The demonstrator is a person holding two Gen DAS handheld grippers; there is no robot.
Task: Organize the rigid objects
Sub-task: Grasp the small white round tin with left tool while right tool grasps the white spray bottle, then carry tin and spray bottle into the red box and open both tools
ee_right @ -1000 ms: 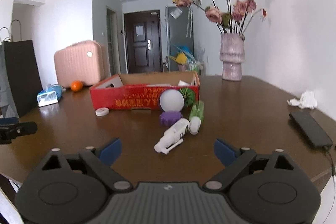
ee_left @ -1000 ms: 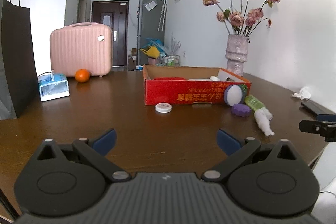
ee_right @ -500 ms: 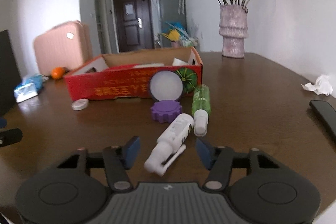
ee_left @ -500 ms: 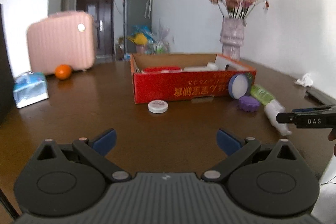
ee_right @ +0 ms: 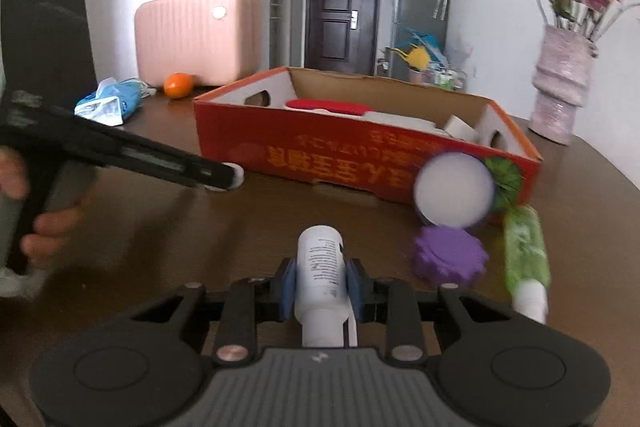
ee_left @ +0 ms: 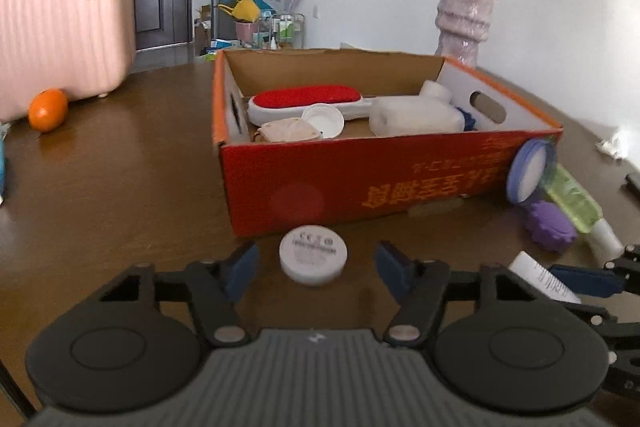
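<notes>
A dark wooden table (ee_left: 120, 187) fills both views, with a pink suitcase (ee_left: 60, 27) at the upper left of the left wrist view and a small orange (ee_left: 48, 109) just beside its base. A red cardboard box (ee_left: 360, 183) sits mid-frame, holding a red-topped brush, a white bottle and small lids. At the upper right stands a pale vase of dried roses (ee_left: 464, 19). Against the box's right corner leans a round blue-rimmed lid (ee_left: 528, 173), with a green tube (ee_right: 524, 247) and a purple ridged cap (ee_right: 448, 257) lying close below it. The left gripper (ee_left: 316, 265), its jaws closing, has the white round tin (ee_left: 313, 254) between its fingers, the blue pads not touching it; the box wall stands right behind it. The right gripper (ee_right: 321, 285), jaws closing too, presses both pads on the white spray bottle (ee_right: 321, 275), low in the centre of its view.
</notes>
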